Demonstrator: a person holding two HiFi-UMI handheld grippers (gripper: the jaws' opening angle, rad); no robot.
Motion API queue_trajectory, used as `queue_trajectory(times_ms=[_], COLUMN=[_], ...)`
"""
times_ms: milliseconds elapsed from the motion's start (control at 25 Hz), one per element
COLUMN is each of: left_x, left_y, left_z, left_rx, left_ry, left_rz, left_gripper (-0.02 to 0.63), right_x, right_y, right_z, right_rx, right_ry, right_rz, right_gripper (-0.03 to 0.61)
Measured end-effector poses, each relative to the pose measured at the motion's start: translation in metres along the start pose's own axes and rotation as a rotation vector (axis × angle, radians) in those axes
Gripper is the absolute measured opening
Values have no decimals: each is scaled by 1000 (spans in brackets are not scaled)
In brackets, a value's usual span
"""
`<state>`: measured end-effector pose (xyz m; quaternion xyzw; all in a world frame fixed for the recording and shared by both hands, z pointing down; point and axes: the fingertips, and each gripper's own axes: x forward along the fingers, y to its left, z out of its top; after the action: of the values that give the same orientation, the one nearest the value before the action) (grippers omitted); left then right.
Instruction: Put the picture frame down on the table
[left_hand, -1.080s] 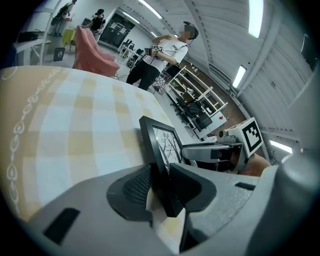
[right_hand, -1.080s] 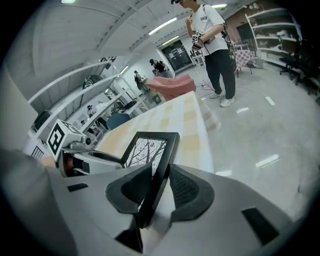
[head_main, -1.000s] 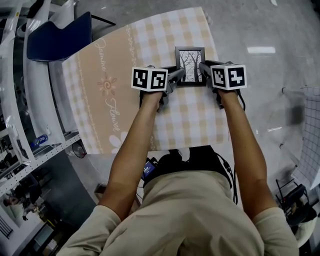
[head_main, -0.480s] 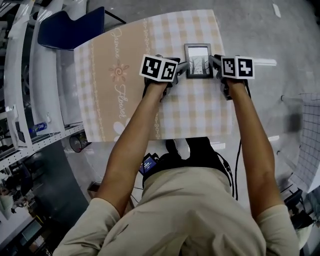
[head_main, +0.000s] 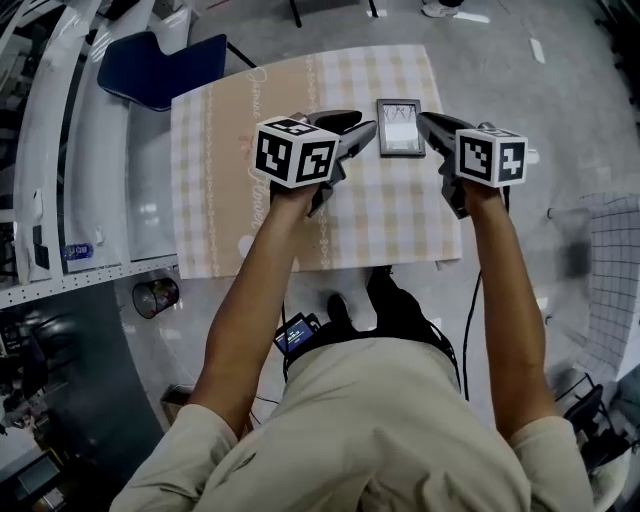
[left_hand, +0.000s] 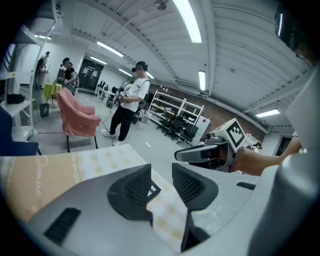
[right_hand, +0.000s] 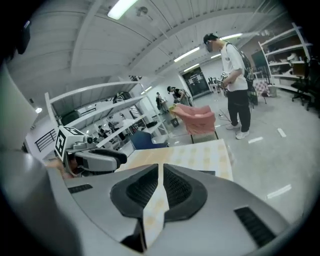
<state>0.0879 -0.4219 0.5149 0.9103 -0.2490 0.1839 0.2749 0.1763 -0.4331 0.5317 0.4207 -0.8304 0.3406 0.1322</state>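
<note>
The picture frame (head_main: 400, 128) lies flat on the checked tabletop (head_main: 380, 215), in its 2 o'clock part, touched by neither gripper. The left gripper (head_main: 362, 122), at the frame's 9 o'clock, has just been opening its jaws, which stand wide apart with nothing between them; the right gripper (head_main: 424, 120), at its 3 o'clock, is released too, with a narrow empty gap between its pads

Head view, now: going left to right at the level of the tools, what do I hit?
Blue chair → left tool → picture frame, lying flat on the checked tablecloth → right tool.
</note>
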Motion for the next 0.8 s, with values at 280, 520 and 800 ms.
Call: queue_trajectory(times_ms=[280,520,800], left_x=[-98,-176,-268], left_y=[-72,-114,-178], left_z=[45,69,73], left_rx=[100,171,295], left_ry=[-168,-289,-405], left_rz=[-91,-129,-184], left_gripper=[132,132,130], right_x=[-70,-124,-198], right_y=[108,179,271], right_z=[45,69,68], right_rx=[-116,-209,-343], right_ry=[-149,-244,-336], right_rz=[83,122,174], right_gripper=[15,9,4])
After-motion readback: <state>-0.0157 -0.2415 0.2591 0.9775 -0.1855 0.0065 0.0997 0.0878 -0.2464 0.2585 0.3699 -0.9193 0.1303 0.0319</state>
